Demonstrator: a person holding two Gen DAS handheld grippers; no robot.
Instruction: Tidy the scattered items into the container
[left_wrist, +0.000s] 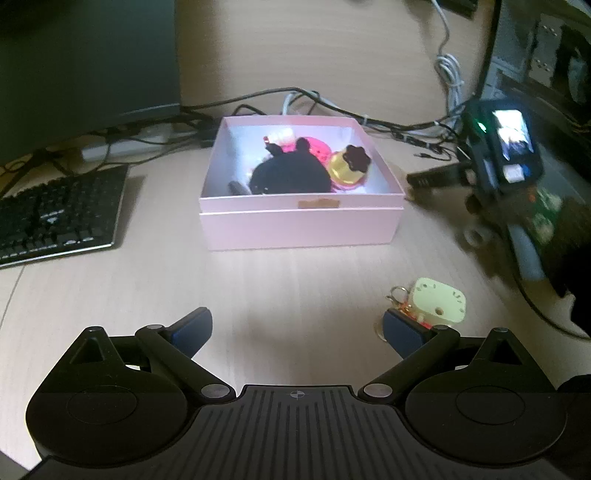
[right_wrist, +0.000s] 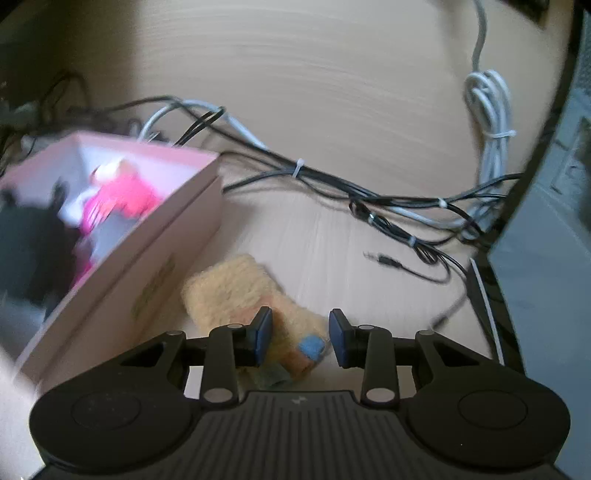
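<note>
A pink box (left_wrist: 299, 225) stands on the desk and holds a black plush (left_wrist: 288, 173), a gold and brown piece (left_wrist: 349, 166) and pink items. A pale green keychain toy (left_wrist: 437, 304) lies on the desk just beyond my left gripper's right fingertip. My left gripper (left_wrist: 297, 328) is wide open and empty, in front of the box. My right gripper (right_wrist: 300, 338) is open, its fingers on either side of a fuzzy yellow plush (right_wrist: 236, 291) with a blue patch, which lies beside the pink box (right_wrist: 147, 258). The right gripper also shows in the left wrist view (left_wrist: 424, 181).
A black keyboard (left_wrist: 55, 218) and a dark monitor (left_wrist: 85, 59) are at the left. Black and white cables (right_wrist: 369, 199) trail behind and to the right of the box. A dark device edge (right_wrist: 491, 295) lies at the right.
</note>
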